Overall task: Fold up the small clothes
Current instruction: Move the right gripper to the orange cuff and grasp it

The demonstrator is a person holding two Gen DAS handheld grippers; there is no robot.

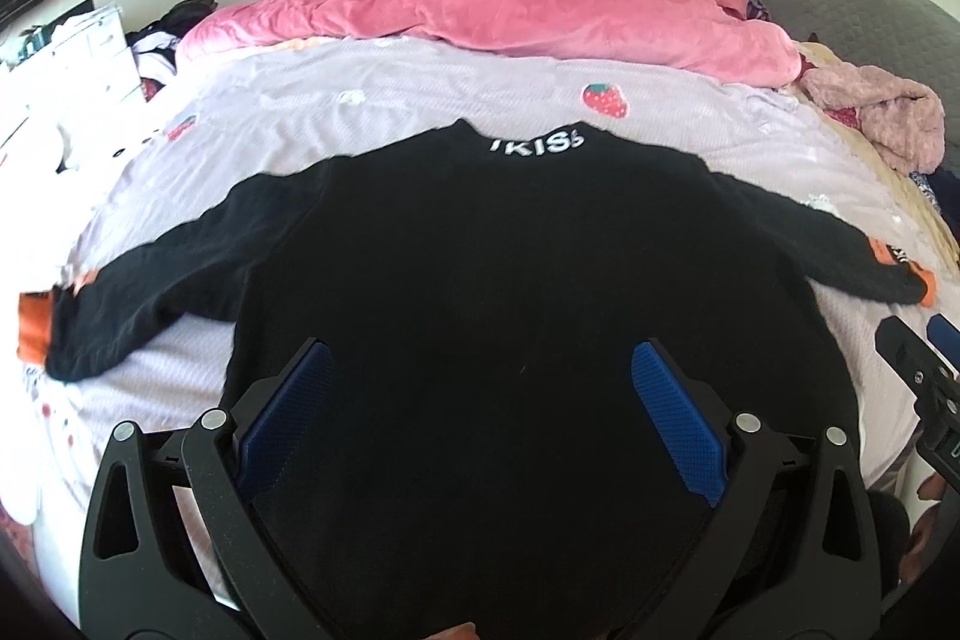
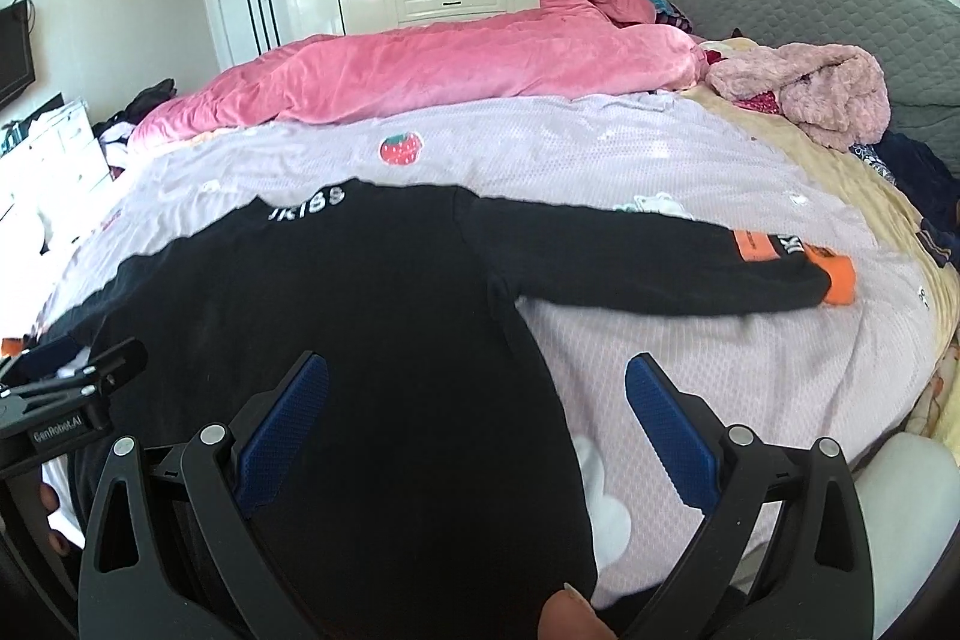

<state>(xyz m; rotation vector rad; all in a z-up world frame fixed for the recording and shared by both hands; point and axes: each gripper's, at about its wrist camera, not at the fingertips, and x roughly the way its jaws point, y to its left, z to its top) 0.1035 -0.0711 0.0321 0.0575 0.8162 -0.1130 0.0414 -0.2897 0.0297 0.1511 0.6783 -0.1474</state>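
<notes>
Blue pads [image 1: 288,418] of the left hand-held gripper [image 1: 480,370] frame the lower body of a black top [image 1: 480,268], which lies flat on a bed [image 1: 360,100] covered by a lilac sheet with a strawberry print [image 1: 606,99]. White lettering [image 1: 536,146] marks the collar at the far edge. Both sleeves extend sideways, each ending in an orange cuff [image 2: 837,280]. Left hand-held gripper: jaws spread wide, hovering over the hem area, holding nothing; whether the pads touch the cloth cannot be told. Right hand-held gripper [image 2: 477,376]: jaws likewise spread wide and empty, straddling the top's right side edge, one pad [image 2: 288,412] over black cloth, the other over bare sheet. A pink quilt [image 1: 480,16] lies bunched along the bed's far side, beyond the collar. A fingertip [image 2: 570,616] shows at the bottom edge of the right view.
</notes>
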